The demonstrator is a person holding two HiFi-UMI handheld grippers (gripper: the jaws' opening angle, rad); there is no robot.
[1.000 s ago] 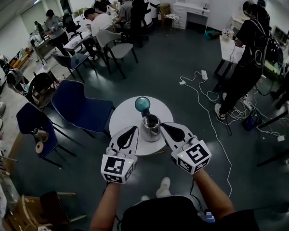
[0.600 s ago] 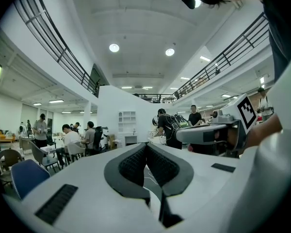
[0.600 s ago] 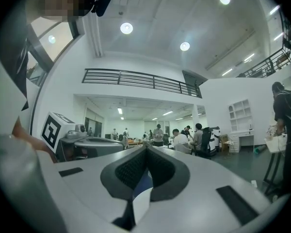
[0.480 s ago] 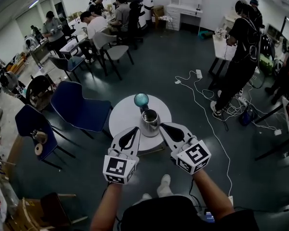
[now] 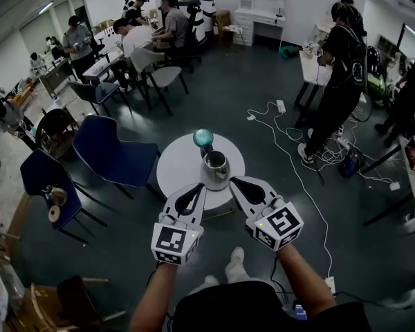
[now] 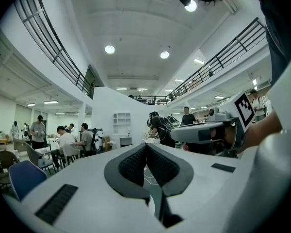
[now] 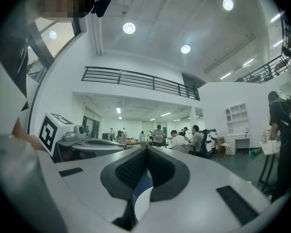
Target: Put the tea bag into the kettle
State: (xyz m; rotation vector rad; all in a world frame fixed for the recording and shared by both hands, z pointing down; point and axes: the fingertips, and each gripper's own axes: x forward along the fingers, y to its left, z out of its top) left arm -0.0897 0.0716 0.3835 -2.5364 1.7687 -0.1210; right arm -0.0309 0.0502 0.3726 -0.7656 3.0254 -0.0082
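Observation:
A steel kettle (image 5: 215,164) stands open-topped on the round white table (image 5: 176,166), with a teal ball-shaped lid (image 5: 203,138) just behind it. No tea bag shows in any view. My left gripper (image 5: 199,187) hovers over the table's near edge, shut, nothing visible between its pads. My right gripper (image 5: 234,181) is shut too and points at the kettle's right side, a little short of it. In the left gripper view the jaws (image 6: 145,145) are closed and the right gripper (image 6: 208,130) shows beside them. The right gripper view shows its closed jaws (image 7: 145,148) above a sliver of white table (image 7: 141,204).
Blue chairs (image 5: 114,151) stand left of the table. A white cable and power strip (image 5: 280,109) run across the floor at right. A person in black (image 5: 339,68) stands at the right rear, and several people sit at desks (image 5: 138,37) at the back left.
The head view has drifted, so table and kettle sit slightly higher in frame. Both grippers stay shut near the table's front edge, the left one slightly further right.

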